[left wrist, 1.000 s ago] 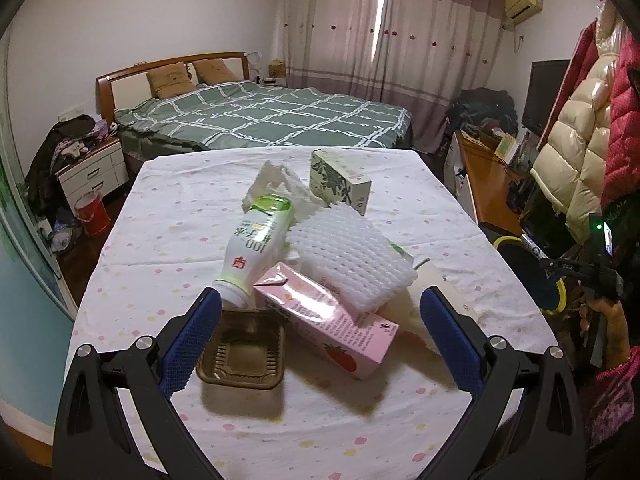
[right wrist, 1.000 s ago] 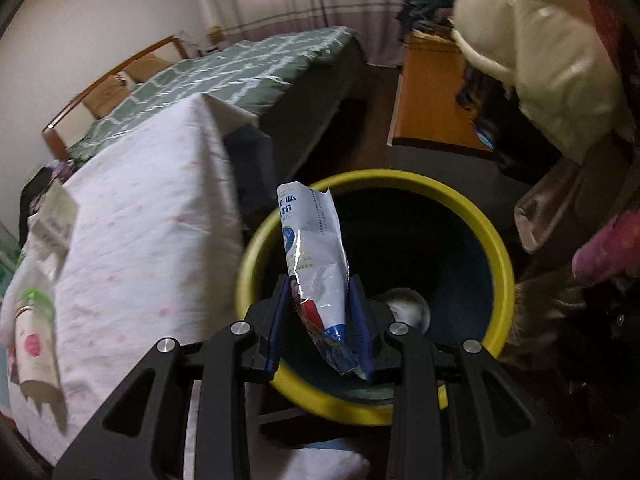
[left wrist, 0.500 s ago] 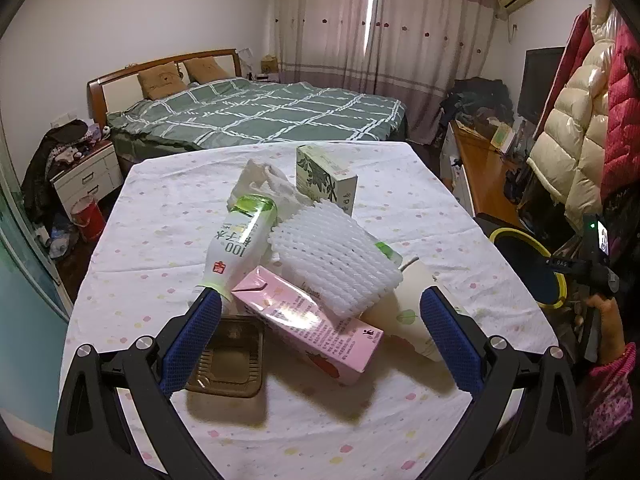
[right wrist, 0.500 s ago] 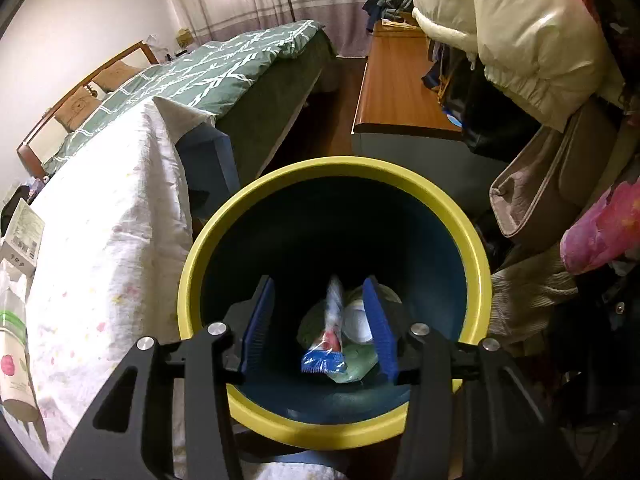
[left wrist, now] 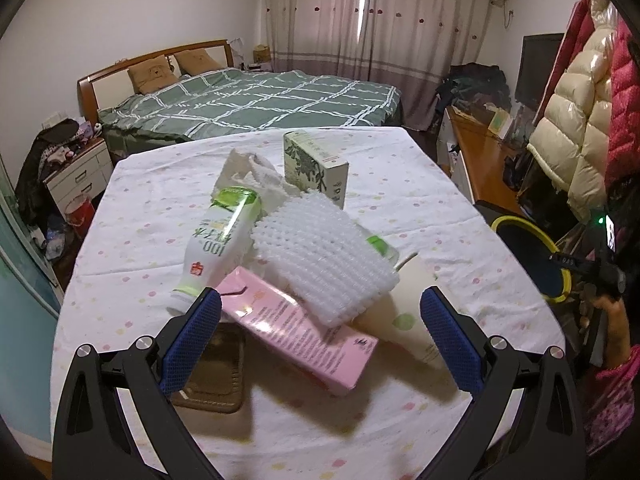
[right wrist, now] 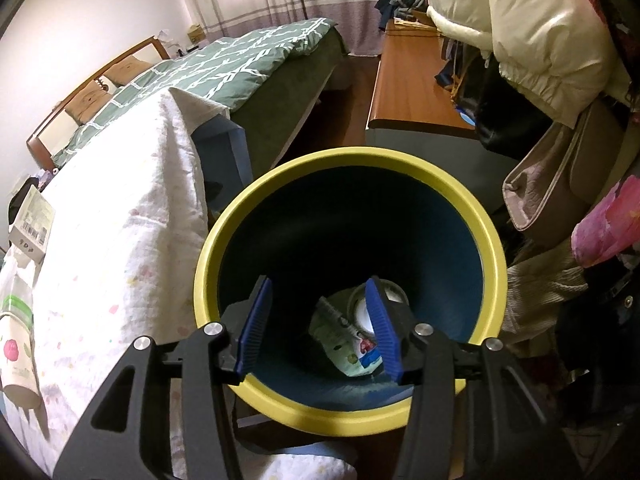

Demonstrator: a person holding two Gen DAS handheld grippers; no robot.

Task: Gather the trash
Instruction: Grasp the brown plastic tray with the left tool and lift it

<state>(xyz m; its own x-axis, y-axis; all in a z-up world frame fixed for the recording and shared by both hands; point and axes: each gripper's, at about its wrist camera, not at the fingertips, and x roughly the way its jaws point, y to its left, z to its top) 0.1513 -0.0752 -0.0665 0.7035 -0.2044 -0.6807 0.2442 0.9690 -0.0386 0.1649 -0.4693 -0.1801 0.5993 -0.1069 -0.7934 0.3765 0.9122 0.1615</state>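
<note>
On the table's spotted cloth (left wrist: 132, 280) lies a heap of trash: a pink carton (left wrist: 304, 332), a white foam net (left wrist: 324, 264) on top of it, a white-and-green bottle (left wrist: 218, 244), a brown plastic tray (left wrist: 218, 376), a paper cup (left wrist: 408, 320) and a green-patterned box (left wrist: 316, 168). My left gripper (left wrist: 320, 300) hangs open just above the carton, its fingers on either side of the heap. My right gripper (right wrist: 318, 284) points down into the yellow-rimmed bin (right wrist: 348, 160). Its jaws are opening, with nothing between them. A crumpled snack wrapper (right wrist: 352, 344) lies at the bin's bottom.
The bin (left wrist: 532, 260) stands on the floor off the table's right edge, beside a wooden desk (right wrist: 408, 92) and hanging coats (right wrist: 532, 28). A crumpled white bag (left wrist: 252, 176) lies behind the bottle. A bed (left wrist: 256, 100) is beyond the table. A person's hand (left wrist: 608, 320) is at the right.
My right gripper let go of the snack wrapper, which dropped into the bin, and its jaws spread wider. My left gripper came closer to the heap on the table.
</note>
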